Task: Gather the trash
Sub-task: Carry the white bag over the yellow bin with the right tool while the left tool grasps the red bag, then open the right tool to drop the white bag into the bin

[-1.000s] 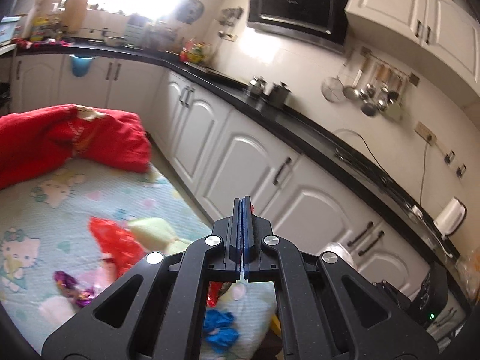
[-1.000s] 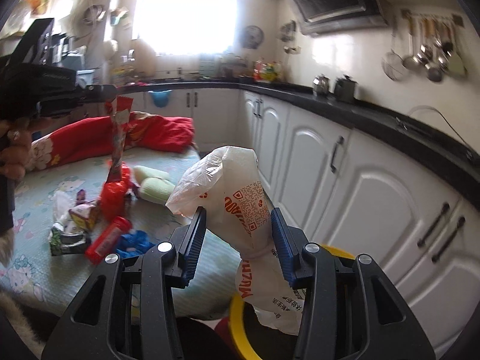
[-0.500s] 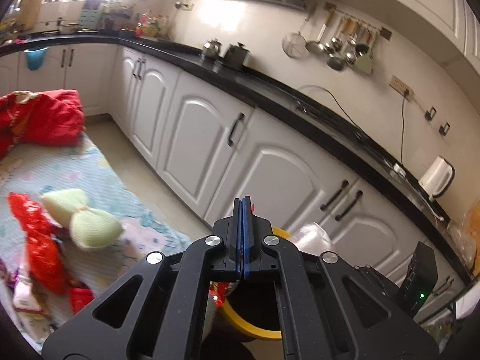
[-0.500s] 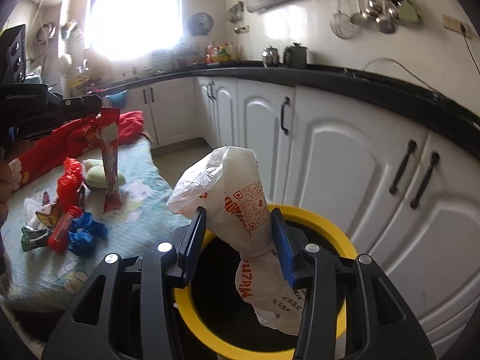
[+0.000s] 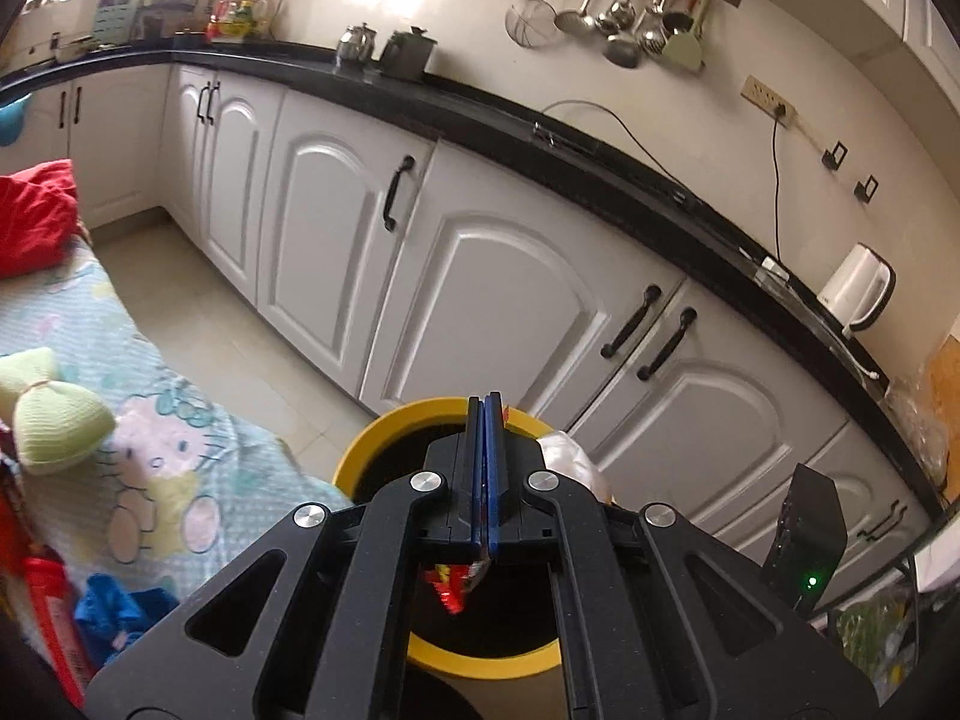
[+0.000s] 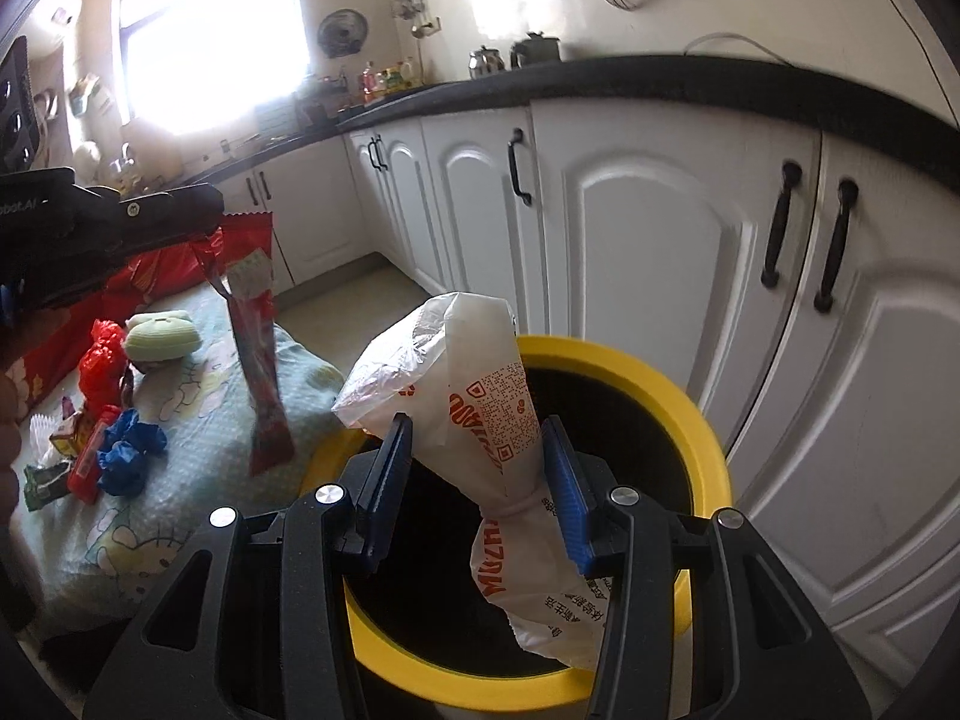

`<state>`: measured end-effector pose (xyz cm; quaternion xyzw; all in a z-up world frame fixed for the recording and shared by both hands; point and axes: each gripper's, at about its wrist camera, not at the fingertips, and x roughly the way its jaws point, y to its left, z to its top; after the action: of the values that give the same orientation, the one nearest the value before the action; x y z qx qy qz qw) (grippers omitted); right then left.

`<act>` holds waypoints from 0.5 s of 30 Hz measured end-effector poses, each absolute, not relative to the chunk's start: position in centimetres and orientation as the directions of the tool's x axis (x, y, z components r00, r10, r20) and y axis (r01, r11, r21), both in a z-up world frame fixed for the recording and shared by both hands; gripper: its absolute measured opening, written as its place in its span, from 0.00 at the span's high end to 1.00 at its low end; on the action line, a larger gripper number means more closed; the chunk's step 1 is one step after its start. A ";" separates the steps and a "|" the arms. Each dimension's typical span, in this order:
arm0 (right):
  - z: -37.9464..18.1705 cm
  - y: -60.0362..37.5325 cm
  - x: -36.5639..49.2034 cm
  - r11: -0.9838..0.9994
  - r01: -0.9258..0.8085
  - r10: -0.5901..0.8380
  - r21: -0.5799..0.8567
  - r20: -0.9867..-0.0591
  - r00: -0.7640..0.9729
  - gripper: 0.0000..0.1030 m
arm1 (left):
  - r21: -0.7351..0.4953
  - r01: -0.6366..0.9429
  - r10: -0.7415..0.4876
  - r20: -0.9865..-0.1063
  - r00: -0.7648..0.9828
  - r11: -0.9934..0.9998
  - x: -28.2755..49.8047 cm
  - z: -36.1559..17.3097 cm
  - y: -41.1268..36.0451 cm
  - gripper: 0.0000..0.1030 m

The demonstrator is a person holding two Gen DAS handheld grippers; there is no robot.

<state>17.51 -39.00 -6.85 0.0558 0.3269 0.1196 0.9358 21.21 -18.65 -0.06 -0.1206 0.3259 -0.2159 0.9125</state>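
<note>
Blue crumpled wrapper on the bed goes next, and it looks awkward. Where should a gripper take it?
Grip the blue wrapper across its bunched middle, coming straight down from above: it lies low on the blanket, and the red tube crowds its left side.

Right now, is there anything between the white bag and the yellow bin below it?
Nothing visible. The white bag, held in the right gripper, hangs over the open mouth of the yellow bin, with no lid on it.

white bag, orange "MUZH", QR code
</note>
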 end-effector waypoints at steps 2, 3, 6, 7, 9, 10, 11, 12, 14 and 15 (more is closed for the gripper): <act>-7.2 -39.5 17.8 0.964 -0.176 0.263 0.201 -0.604 0.753 0.59 | -0.358 0.319 -0.475 -0.550 0.687 0.877 21.5 -0.5 -19.2 1.00; -7.5 -39.7 17.9 0.963 -0.166 0.263 0.213 -0.605 0.751 0.59 | -0.355 0.320 -0.473 -0.554 0.685 0.879 21.7 -0.8 -19.4 1.00; -7.9 -40.2 18.1 0.961 -0.145 0.263 0.237 -0.610 0.748 0.57 | -0.351 0.320 -0.471 -0.565 0.677 0.880 22.1 -1.2 -19.8 1.00; -8.0 -40.4 18.1 0.961 -0.135 0.258 0.241 -0.611 0.748 0.56 | -0.349 0.316 -0.467 -0.570 0.676 0.882 22.2 -1.4 -19.9 1.00; -8.2 -40.7 18.3 0.961 -0.120 0.253 0.249 -0.614 0.748 0.55 | -0.347 0.313 -0.464 -0.577 0.672 0.884 22.4 -1.6 -19.9 1.00; -8.2 -40.8 18.2 0.961 -0.117 0.251 0.250 -0.614 0.748 0.51 | -0.344 0.312 -0.462 -0.579 0.672 0.886 22.5 -1.7 -20.0 0.99; -8.2 -40.8 18.2 0.963 -0.112 0.245 0.246 -0.614 0.750 0.48 | -0.338 0.312 -0.457 -0.581 0.673 0.888 22.5 -1.7 -20.0 0.93; -8.1 -40.8 18.1 0.964 -0.109 0.238 0.242 -0.610 0.755 0.42 | -0.335 0.311 -0.455 -0.582 0.674 0.890 22.5 -1.8 -20.0 0.88; -8.1 -40.8 18.1 0.966 -0.110 0.233 0.233 -0.611 0.757 0.41 | -0.335 0.303 -0.449 -0.586 0.674 0.892 22.5 -1.9 -19.9 0.76; -8.1 -40.8 18.1 0.967 -0.109 0.230 0.229 -0.613 0.756 0.40 | -0.338 0.299 -0.448 -0.587 0.674 0.892 22.5 -1.9 -19.7 0.75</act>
<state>18.11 -40.82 -8.10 0.0898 0.3374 0.0908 0.9326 22.49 -19.74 -1.94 -0.1071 0.3475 -0.2058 0.9085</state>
